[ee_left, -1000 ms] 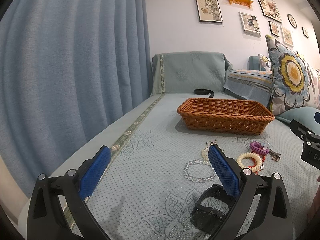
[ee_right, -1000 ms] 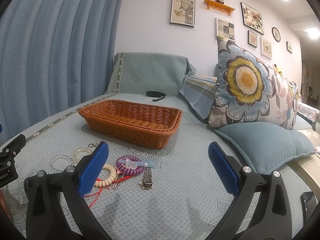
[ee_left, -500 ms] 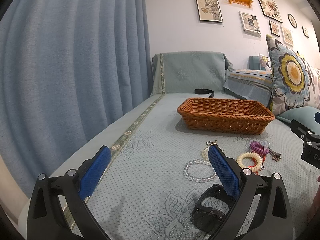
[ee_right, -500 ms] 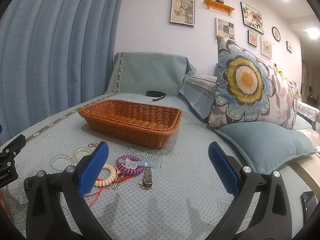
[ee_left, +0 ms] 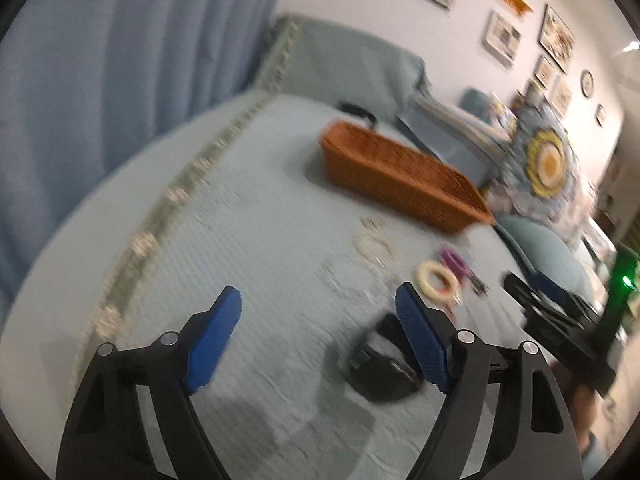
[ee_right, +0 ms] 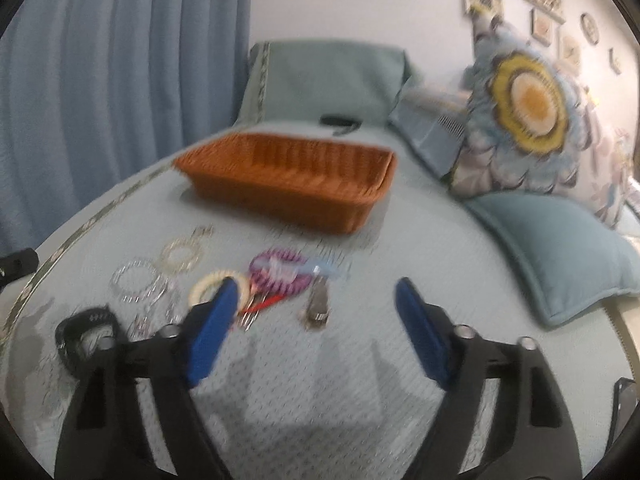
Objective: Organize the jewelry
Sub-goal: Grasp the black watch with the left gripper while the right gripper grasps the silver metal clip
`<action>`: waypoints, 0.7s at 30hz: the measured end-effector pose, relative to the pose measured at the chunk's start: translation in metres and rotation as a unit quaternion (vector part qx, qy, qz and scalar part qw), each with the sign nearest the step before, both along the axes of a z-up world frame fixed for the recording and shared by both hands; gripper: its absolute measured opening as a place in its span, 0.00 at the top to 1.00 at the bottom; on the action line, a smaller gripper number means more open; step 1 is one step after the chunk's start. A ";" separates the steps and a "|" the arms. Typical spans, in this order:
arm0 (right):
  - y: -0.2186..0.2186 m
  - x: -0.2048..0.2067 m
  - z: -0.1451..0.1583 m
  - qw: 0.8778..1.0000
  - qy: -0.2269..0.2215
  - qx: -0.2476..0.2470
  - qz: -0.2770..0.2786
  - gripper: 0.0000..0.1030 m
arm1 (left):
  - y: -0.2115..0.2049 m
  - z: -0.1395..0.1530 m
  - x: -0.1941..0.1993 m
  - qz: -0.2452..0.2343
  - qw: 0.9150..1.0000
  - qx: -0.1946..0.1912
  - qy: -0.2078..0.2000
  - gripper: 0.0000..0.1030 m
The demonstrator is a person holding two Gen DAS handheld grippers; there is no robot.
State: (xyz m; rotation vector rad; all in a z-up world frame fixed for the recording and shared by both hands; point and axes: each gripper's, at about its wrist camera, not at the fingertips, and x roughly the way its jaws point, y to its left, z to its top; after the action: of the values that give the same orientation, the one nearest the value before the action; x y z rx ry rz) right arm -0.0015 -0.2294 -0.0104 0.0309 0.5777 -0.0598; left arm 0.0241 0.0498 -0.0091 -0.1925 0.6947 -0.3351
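Nothing is put away yet. The wicker basket [ee_right: 288, 184] looks empty. The bracelets [ee_right: 176, 268], the purple hair tie [ee_right: 280, 274] and the black watch [ee_right: 86, 334] lie on the sofa cover in front of it. The left gripper [ee_left: 318, 320] and right gripper [ee_right: 314, 312] are both wide open, holding nothing.

One basket [ee_right: 296, 184] sits on the sofa cover, with two clear bead bracelets [ee_right: 136, 280] side by side, one cream bracelet [ee_right: 212, 284], one purple coil [ee_right: 280, 272], one metal clip [ee_right: 318, 308] and one black watch [ee_right: 86, 334]. Behind the basket lies one black strap [ee_right: 340, 122]. Two cushions stand at the right: one flowered [ee_right: 528, 116], one plain [ee_right: 556, 248].
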 end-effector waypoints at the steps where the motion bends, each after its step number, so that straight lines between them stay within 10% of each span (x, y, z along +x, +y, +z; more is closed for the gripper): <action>1: -0.001 0.001 -0.003 1.000 0.009 0.002 0.003 0.37 | -0.006 -0.002 0.000 -0.012 1.000 -0.005 0.013 0.27; 7: -0.012 0.013 -0.019 0.996 0.082 0.034 0.014 0.57 | -0.041 -0.011 -0.016 -0.031 0.999 0.011 0.043 0.27; 21: -0.019 0.054 -0.032 0.989 0.142 0.037 -0.011 0.65 | -0.036 -0.029 -0.005 -0.024 0.995 0.033 0.088 0.36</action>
State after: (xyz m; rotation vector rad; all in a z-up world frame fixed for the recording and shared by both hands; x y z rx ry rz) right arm 0.0524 -0.2483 -0.0420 0.1016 0.8647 -0.0649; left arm 0.0188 0.0138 -0.0380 -0.1436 0.8851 -0.3438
